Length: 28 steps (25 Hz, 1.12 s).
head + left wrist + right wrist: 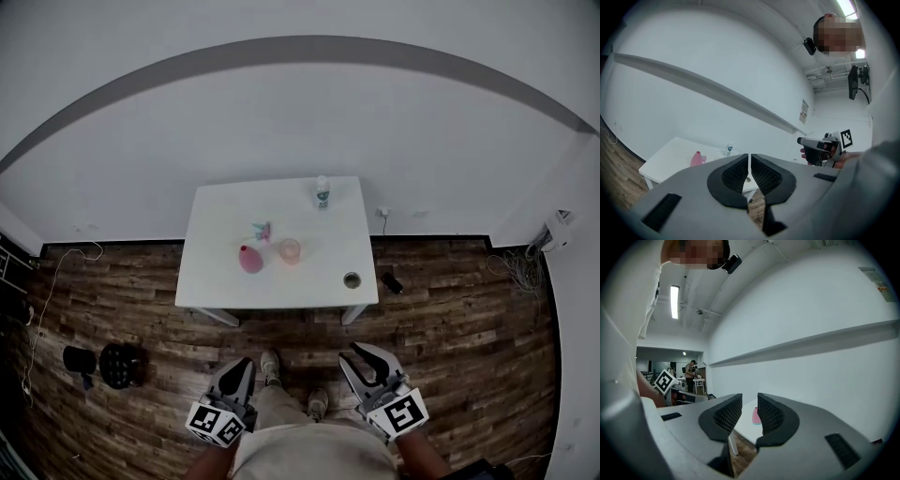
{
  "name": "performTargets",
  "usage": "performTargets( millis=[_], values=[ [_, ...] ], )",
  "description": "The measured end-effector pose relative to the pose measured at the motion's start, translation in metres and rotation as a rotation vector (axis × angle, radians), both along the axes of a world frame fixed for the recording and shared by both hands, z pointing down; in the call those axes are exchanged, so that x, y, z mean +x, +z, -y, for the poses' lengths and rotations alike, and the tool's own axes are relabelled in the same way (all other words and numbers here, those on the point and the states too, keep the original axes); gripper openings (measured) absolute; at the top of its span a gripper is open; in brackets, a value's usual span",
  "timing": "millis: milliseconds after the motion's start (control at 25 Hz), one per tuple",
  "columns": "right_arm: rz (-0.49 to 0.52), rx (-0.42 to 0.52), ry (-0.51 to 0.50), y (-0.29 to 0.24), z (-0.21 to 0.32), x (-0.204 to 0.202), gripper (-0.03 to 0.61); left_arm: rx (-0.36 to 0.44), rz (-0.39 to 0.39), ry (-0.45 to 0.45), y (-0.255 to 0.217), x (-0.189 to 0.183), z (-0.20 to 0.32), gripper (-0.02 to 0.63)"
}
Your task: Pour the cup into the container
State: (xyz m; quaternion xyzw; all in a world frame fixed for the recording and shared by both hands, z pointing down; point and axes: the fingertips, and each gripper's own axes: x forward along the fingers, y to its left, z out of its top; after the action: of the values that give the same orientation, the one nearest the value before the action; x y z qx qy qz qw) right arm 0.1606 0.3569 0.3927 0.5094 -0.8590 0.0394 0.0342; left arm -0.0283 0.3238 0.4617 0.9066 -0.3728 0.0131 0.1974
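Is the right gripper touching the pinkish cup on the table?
Apart. Head view: right gripper hangs over the floor, well short of the table where the cup stands.

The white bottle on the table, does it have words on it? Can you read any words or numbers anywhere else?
Nothing can be read.
White bottle: teal label, too small to read.
Wall notice: too blurred to read.
Left marker cube and right marker cube: black-and-white square patterns, no letters or numbers.
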Motion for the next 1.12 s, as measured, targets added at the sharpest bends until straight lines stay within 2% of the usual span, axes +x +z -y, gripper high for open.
performTargets(
  millis=[840, 1120],
  values=[
    [-0.072, -0.07, 0.149, 0.015, 0.14, -0.014, 0.084, -0.05, 0.029, 0.159, 0.013, -0.021, 0.159, 0.012],
    [-0.064, -0.064, 0.202, 0.01, 0.179, -0.034, 0.084, -0.054, 0.005, 0.213, 0.013, -0.036, 0.202, 0.012]
  ],
)
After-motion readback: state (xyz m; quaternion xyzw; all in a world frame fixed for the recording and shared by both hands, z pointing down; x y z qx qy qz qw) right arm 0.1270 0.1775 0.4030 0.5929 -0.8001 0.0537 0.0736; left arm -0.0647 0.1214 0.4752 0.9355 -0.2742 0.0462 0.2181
